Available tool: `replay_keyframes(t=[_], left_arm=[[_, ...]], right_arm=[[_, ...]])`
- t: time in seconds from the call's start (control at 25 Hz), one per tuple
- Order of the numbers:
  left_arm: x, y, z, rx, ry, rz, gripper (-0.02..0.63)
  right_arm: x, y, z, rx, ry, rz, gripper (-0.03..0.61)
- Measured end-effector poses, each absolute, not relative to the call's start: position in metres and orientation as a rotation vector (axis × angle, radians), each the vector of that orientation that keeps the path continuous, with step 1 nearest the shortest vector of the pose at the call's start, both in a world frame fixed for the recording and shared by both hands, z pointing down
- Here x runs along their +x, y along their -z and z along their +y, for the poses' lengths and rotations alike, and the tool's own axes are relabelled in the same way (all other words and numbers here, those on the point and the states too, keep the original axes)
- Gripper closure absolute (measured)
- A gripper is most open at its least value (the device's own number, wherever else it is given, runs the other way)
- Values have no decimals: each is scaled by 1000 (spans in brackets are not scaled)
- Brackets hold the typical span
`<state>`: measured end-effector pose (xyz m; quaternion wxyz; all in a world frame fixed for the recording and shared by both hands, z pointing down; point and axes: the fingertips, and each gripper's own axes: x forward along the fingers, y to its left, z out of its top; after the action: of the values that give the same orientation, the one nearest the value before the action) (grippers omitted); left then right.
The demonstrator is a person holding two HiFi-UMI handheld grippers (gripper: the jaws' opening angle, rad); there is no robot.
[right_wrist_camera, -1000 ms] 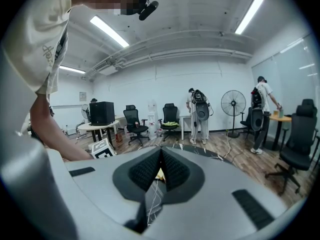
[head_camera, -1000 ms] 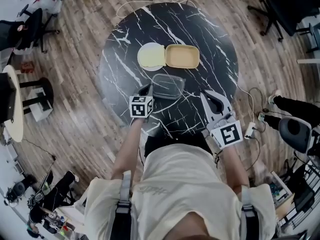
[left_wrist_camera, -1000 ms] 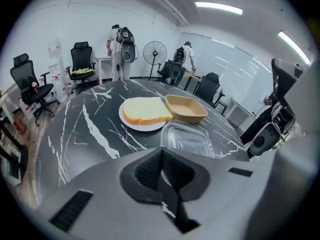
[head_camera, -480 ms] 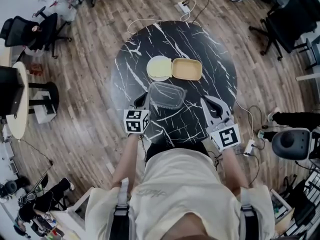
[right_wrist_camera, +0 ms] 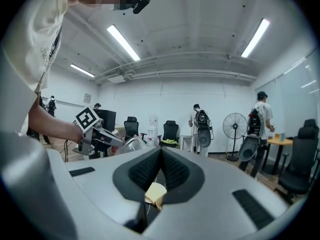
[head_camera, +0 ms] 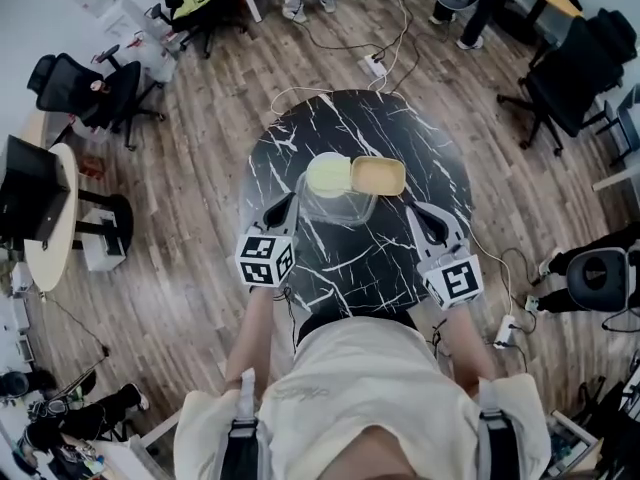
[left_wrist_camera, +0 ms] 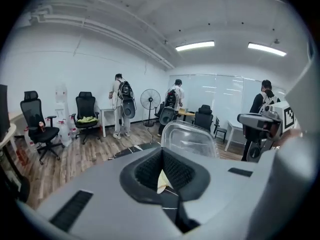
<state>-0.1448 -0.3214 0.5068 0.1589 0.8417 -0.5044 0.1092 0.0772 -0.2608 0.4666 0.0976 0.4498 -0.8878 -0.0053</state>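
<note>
Round table (head_camera: pixel 400 258). Clear box (head_camera: pixel 340 206) up off table centre, tipped upright, hides near rim of bread plate (head_camera: pixel 328 171); tan tray (head_camera: pixel 378 176) touches plate. Left gripper (head_camera: pixel 283 208) pinches box rim, contact barely visible. Right gripper (head_camera: pixel 417 214) closed, empty, near right edge. Box lay flat a second ago.

**Head view:** mounted on the person's head, high above the round marble table (head_camera: pixel 365 258), facing steeply down. The whole tabletop and the surrounding floor are in frame.

**Left gripper view:** rides the left gripper (head_camera: pixel 288 204), close behind its jaws, facing level across the table to the far wall. The clear container (left_wrist_camera: pixel 190 138) sits very near the lens.

**Right gripper view:** rides the right gripper (head_camera: pixel 418 216), on much the same level heading.

**Shared:**
- Each gripper view catches the other gripper at its edge.
- Both gripper views show the pedestal fan (left_wrist_camera: pixel 150 97).
- The office chair (head_camera: pixel 200 3) with yellow-green on its seat appears in all three views.
</note>
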Motion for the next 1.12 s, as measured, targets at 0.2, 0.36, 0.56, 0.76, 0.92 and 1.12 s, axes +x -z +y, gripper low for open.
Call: replay_keyframes(t=[0.2,0.36,0.56,0.76,0.92,1.12], left_arm=[[-143,-452,-323,2503,-233,-1449,597],[-140,-417,-326,2563,-171,-1461,597],[-143,-391,-325,2568,-90,-1507,597],[-144,-365,-322,2597,-39,-1538,597],[-147,-348,-320,2618,-2,-1562,597],[-153,-337,-321,2628,33,-1582,597]], right_arm=[[81,-434,-266,1372,117,-2647,572],[82,-407,-269,1377,196,-2669,574],[84,-386,-269,1377,191,-2721,574],[86,-364,-266,1373,253,-2728,574],[86,-350,-263,1360,311,-2738,574],[83,-336,-262,1364,363,-2743,574]])
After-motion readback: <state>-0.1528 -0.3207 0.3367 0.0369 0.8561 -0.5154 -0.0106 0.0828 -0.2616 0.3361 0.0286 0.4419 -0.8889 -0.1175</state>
